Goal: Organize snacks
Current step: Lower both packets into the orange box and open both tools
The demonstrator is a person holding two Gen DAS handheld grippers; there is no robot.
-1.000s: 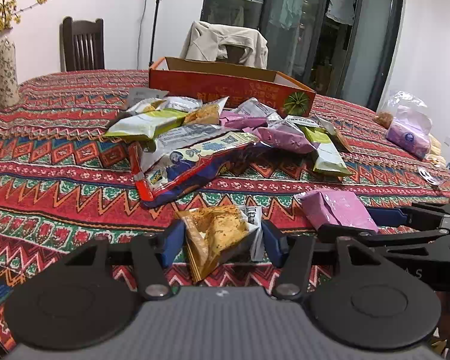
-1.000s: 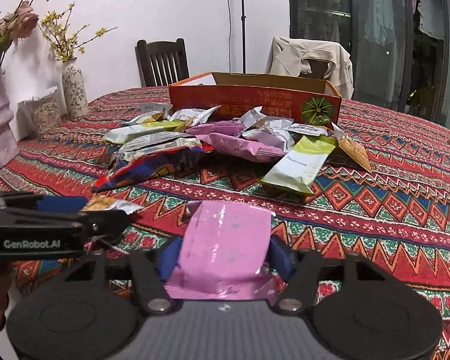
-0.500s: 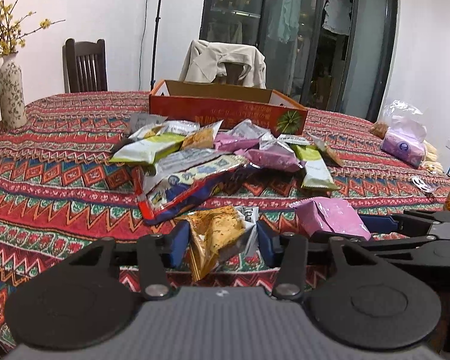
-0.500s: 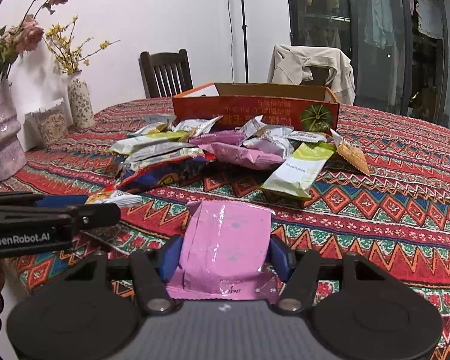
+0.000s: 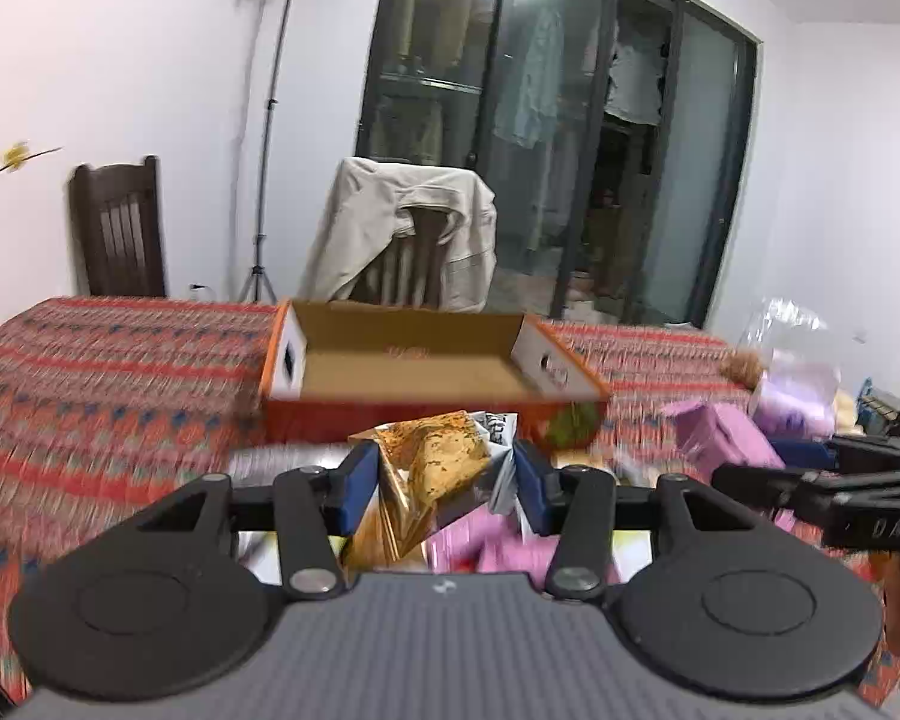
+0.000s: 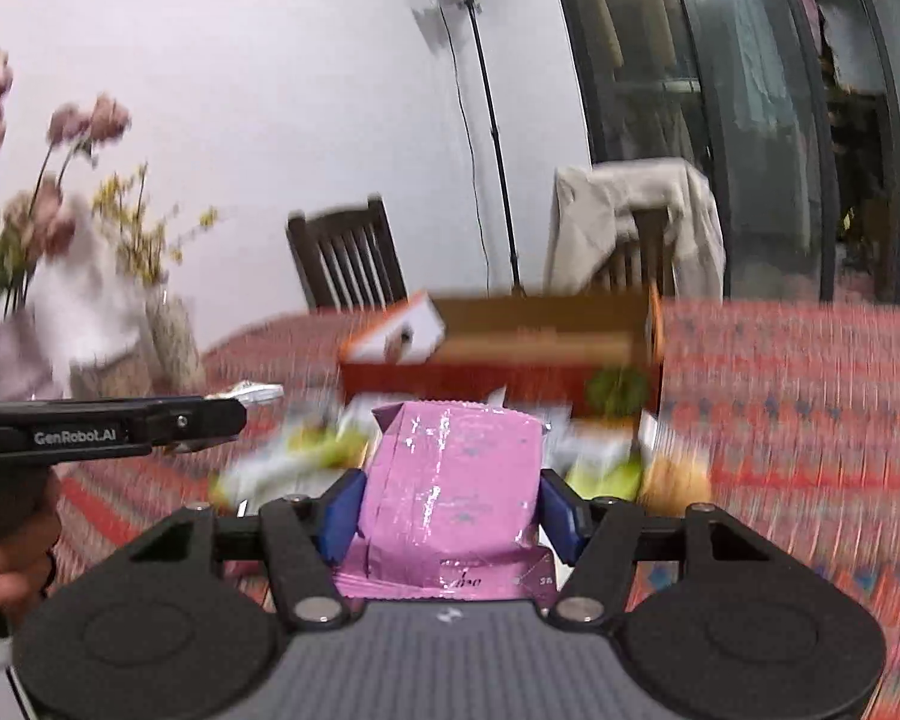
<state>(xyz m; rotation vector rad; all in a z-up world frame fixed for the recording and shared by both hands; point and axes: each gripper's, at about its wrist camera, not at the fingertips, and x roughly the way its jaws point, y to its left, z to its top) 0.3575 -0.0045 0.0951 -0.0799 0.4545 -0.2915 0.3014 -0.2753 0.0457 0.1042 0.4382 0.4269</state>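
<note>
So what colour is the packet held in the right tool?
Shiny pink packet, gripped by the right tool; clearest in the right wrist view.

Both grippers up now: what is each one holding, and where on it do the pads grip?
The left gripper holds an orange-gold snack packet, pads on its two side edges. The right gripper holds a pink packet, clamped across its width on the lower sides.

My left gripper [image 5: 439, 483] and right gripper [image 6: 448, 510] each clamp a snack packet [image 5: 432, 468] above the counter [image 5: 120, 360]; an open cardboard box [image 5: 414, 360] sits ahead, two chairs [image 5: 120, 228] behind it, vases [image 6: 168, 330] left.
</note>
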